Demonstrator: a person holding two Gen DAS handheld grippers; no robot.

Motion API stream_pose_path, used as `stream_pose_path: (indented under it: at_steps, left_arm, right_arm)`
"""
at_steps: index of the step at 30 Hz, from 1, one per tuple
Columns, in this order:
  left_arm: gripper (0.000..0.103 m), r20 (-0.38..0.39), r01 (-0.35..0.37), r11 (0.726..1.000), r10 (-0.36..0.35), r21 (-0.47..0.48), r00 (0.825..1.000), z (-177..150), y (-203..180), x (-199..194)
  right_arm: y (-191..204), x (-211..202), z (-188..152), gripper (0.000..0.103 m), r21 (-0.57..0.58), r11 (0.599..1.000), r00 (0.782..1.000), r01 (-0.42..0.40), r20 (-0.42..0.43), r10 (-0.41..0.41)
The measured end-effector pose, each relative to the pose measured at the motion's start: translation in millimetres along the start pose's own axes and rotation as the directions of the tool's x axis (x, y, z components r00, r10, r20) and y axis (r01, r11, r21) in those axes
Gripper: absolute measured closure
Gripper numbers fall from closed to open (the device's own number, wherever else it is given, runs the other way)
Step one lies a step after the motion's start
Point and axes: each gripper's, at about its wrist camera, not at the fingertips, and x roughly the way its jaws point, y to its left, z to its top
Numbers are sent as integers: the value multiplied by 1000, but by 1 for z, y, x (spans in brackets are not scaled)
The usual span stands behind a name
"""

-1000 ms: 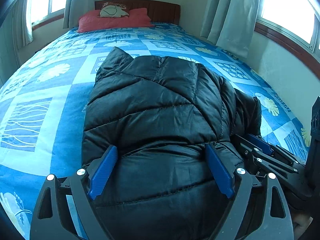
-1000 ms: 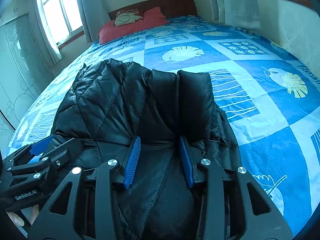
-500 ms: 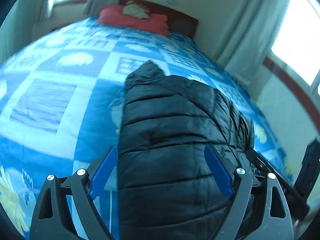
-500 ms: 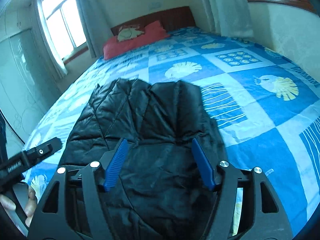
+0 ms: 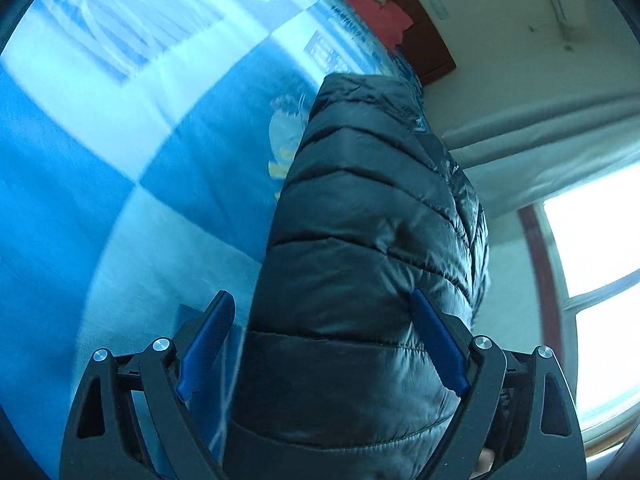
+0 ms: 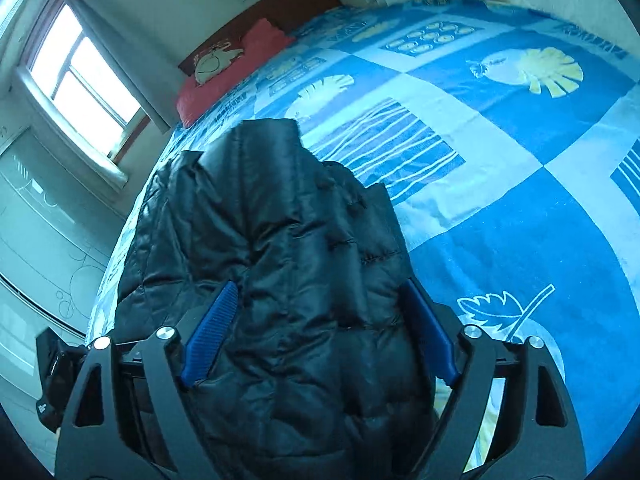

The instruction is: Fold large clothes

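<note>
Since a second ago the right gripper has let go, its jaws opening around the black puffer jacket on the bedspread. The left gripper gapes wide astride the jacket's edge, pads clear. Likely between folds; next, each needs a fresh hold.

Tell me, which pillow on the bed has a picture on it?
The small pillow lying on top of the big red pillow: it shows a white cartoon figure, while the red one is plain.

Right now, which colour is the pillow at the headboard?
Red pillow, seen best in the right wrist view.
</note>
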Motion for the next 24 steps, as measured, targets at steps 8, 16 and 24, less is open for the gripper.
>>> stream_pose_path:
  at_steps: [8,16,24]
  left_arm:
    - [10,-4,55,996,-55,-69,998,-2,3,16]
    - [14,-49,77,995,-80,-61,996,1,-2,26]
    - [20,-33,72,997,-71,28,997,0,-18,17]
  right_arm:
    - [-23,21,1,10,126,982,988,-138,-54,146]
    - [-20,33,3,34,114,973,972,-199,-102,210]
    - [-10,23,-4,58,106,955,958,-276,-55,283]
